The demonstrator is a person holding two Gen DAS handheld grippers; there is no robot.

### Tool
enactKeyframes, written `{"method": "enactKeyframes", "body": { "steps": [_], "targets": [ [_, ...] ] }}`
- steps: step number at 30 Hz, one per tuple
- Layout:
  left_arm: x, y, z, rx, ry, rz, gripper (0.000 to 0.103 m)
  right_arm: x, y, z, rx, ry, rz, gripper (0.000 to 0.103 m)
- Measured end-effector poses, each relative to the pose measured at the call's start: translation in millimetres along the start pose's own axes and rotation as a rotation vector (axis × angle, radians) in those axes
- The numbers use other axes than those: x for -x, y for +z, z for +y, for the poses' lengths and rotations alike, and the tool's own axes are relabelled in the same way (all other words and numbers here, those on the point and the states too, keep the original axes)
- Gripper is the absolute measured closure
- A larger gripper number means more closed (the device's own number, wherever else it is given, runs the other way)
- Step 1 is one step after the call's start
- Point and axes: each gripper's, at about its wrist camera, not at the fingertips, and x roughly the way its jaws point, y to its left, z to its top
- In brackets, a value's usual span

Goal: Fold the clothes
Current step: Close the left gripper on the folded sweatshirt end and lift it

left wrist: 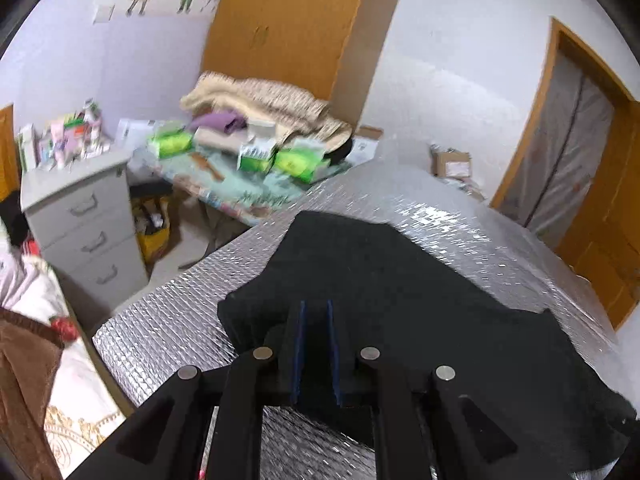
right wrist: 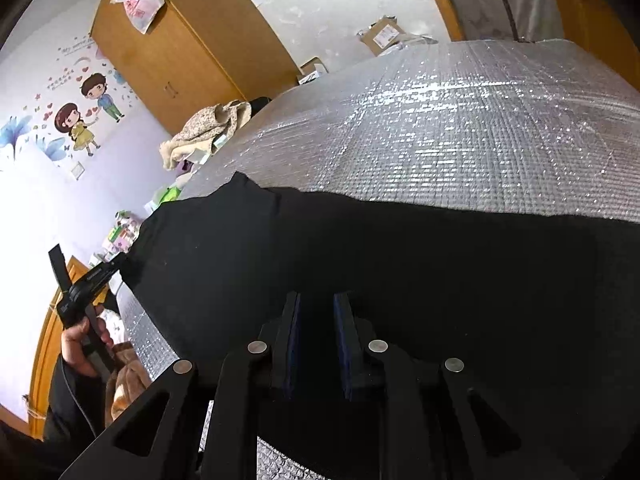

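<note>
Bed edge: a bed [left wrist: 60, 360] with a brown and white cover sits at the far left of the left wrist view.
Drawers: a grey set of drawers [left wrist: 86, 216] stands next, with little boxes and bottles on top.
Messy table: behind it a low table [left wrist: 248, 188] holds green packs and a beige blanket [left wrist: 264, 104].
Wardrobe: a tall orange-brown wardrobe [left wrist: 280, 20] stands at the back wall.
Silver mat: a shiny silver mat [left wrist: 440, 216] covers the work top.
Black garment: the black garment [left wrist: 400, 292] lies spread on the silver mat, near the close edge, and looks partly folded.
Left gripper: the left gripper [left wrist: 316, 312] is low over the near left part of the black garment. Its jaws are close together with a thin gap. I cannot tell if cloth is pinched there.
Left hand: in the right wrist view a hand [right wrist: 82, 344] holds the left gripper at the far left.
Right gripper: the right gripper [right wrist: 318, 300] is over the black garment too. Its jaws have a small gap, and I cannot tell if they pinch cloth.
Door: a wooden door frame [left wrist: 568, 128] is at the far right.
</note>
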Motion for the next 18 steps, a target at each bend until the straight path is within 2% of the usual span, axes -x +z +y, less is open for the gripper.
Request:
{"method": "enactKeyframes", "body": {
  "steps": [3,8,10,13,18],
  "targets": [
    [-13,-5,1,-0.002,0.000,0.027,0.092,0,2,-3,-0.007,-0.007,-0.006,0.085],
    [-13,-10,-3,-0.022,0.007,0.018,0.092,-4,0,-8,-0.013,-0.016,0.013,0.085],
    [-6,-7,-6,-0.020,0.008,0.020,0.091,-2,0,-9,-0.010,-0.013,0.009,0.085],
    [10,-5,-16,-0.052,0.028,-0.004,0.086,4,3,-5,0.010,-0.008,-0.022,0.081],
    [31,-7,-34,-0.078,0.043,-0.020,0.085,9,4,-1,0.033,-0.020,-0.062,0.081]
  ]
}}
